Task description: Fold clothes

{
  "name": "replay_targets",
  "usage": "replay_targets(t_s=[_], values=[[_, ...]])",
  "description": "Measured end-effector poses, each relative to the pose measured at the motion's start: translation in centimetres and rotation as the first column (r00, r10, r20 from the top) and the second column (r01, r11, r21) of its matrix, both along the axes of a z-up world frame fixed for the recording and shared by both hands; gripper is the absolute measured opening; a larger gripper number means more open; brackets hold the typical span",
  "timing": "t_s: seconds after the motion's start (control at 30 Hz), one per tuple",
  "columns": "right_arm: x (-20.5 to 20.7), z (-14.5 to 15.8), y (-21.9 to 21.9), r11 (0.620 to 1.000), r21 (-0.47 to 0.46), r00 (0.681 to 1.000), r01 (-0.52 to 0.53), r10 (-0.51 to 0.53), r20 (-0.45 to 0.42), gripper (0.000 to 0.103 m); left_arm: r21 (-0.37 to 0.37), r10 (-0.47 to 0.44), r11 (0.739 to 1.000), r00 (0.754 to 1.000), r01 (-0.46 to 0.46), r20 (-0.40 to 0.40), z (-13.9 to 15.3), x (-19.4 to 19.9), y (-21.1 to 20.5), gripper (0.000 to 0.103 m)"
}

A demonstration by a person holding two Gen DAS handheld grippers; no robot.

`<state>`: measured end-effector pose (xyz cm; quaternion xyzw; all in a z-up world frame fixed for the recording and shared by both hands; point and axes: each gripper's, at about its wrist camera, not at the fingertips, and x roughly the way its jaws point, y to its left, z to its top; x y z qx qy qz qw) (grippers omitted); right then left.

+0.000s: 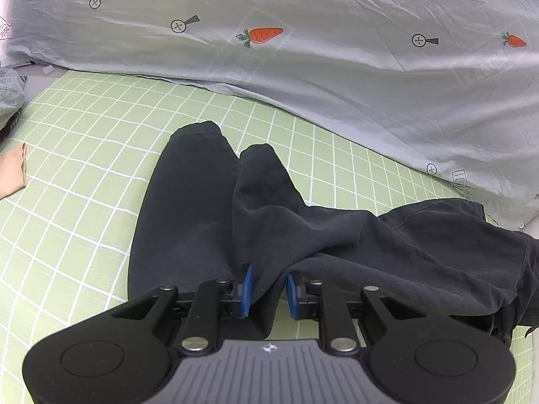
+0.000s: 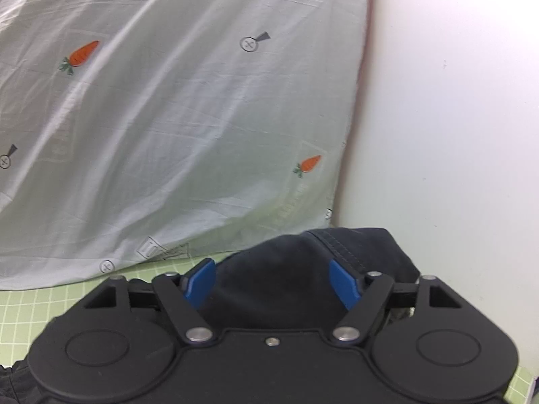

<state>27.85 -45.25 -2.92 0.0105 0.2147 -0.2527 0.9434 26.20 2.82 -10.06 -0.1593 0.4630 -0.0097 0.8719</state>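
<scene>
Black trousers (image 1: pixel 202 208) lie on the green checked bedsheet (image 1: pixel 74 168), both legs pointing away from me and the waist end bunched at the right (image 1: pixel 454 252). My left gripper (image 1: pixel 270 288) has its jaws narrowly apart, and a raised fold of the trousers fills the gap and touches both blue pads (image 1: pixel 247 286). In the right wrist view the waist part of the trousers (image 2: pixel 303 269) humps up by the wall. Over it my right gripper (image 2: pixel 274 282) stands wide open, its blue pads (image 2: pixel 202 282) clear of the cloth.
A grey duvet with carrot prints (image 1: pixel 303 50) is piled along the far side of the bed and also fills the right wrist view (image 2: pixel 168 118). A white wall (image 2: pixel 454 118) stands at the right. Grey clothing (image 1: pixel 10 94) and a beige piece (image 1: pixel 13 171) lie at the left edge.
</scene>
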Motion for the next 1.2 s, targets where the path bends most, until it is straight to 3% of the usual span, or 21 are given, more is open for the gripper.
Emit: replay_targets(t_s=[0.13, 0.23, 0.33, 0.5, 0.6, 0.87, 0.9, 0.97, 1.07, 1.2], values=[[3.4, -3.2, 1.9, 0.991, 0.087, 0.988, -0.105, 0.114, -0.101, 0.083, 0.020, -0.045, 0.999, 0.999, 0.045, -0.004, 0.2, -0.5, 0.5, 0.025], [4.8, -6.6, 1.7, 0.990, 0.122, 0.978, -0.076, 0.098, -0.186, 0.085, 0.002, -0.056, 0.998, 0.998, 0.056, 0.004, 0.4, -1.2, 1.2, 0.025], [5.2, -9.0, 1.0, 0.993, 0.107, 0.961, -0.041, 0.069, -0.269, 0.088, -0.023, -0.015, 1.000, 0.999, 0.016, 0.039, 1.1, -1.8, 2.8, 0.034], [5.1, -10.2, -0.2, 0.996, 0.085, 0.956, -0.017, 0.041, -0.289, 0.099, 0.049, 0.090, 0.995, 0.995, -0.091, 0.035, 0.9, -1.7, 5.3, 0.037], [5.0, -10.2, -0.3, 0.996, 0.092, 0.957, -0.008, 0.035, -0.288, 0.099, 0.084, 0.137, 0.987, 0.991, -0.137, 0.012, -0.8, -0.5, 6.2, 0.042], [4.7, -10.1, -0.5, 0.996, 0.087, 0.956, -0.023, 0.047, -0.289, 0.101, 0.147, 0.210, 0.969, 0.975, -0.197, -0.076, -5.6, 4.3, 6.3, 0.041], [4.7, -10.1, -0.5, 0.996, 0.088, 0.956, -0.021, 0.046, -0.289, 0.101, 0.155, 0.234, 0.963, 0.969, -0.220, -0.078, -5.8, 4.7, 6.3, 0.032], [4.6, -10.1, -0.4, 0.996, 0.086, 0.957, -0.017, 0.041, -0.286, 0.101, 0.171, 0.281, 0.949, 0.957, -0.264, -0.079, -6.1, 5.3, 6.4, 0.002], [4.8, -10.1, -0.2, 0.997, 0.079, 0.957, -0.009, 0.032, -0.287, 0.101, 0.242, 0.341, 0.914, 0.940, -0.327, -0.019, -4.8, 5.6, 6.7, 0.000], [4.7, -10.1, 0.0, 0.997, 0.072, 0.959, -0.005, 0.025, -0.281, 0.101, 0.401, 0.369, 0.830, 0.920, -0.389, 0.130, -0.8, 5.1, 8.0, 0.000]])
